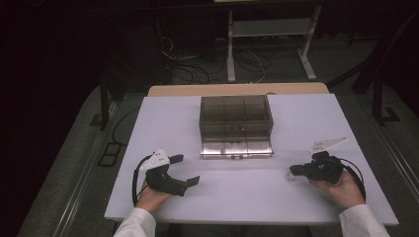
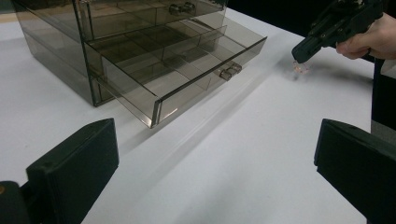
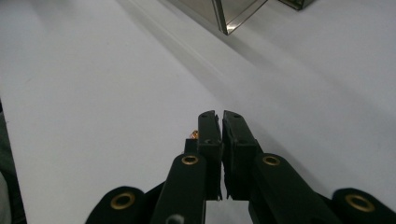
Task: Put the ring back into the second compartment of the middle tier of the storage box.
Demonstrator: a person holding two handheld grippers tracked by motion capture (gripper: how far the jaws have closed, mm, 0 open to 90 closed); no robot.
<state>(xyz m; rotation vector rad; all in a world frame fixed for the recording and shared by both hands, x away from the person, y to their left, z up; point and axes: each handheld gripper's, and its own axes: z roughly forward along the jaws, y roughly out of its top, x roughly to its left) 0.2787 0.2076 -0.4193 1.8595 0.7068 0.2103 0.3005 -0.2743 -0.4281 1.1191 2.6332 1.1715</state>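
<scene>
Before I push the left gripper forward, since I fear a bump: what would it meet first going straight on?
Likely the pulled-out bottom drawer of the smoky clear drawer box; its near corner lies ahead between the open jaws of the left gripper. Depth is hard to judge.

The white table [image 1: 188, 113] stood on a grey carpeted floor [image 1: 64, 168]. Beyond its far edge, a white metal frame [image 1: 269, 29] rested among loose cables [image 1: 197, 66]. The surrounding room was dark.
</scene>
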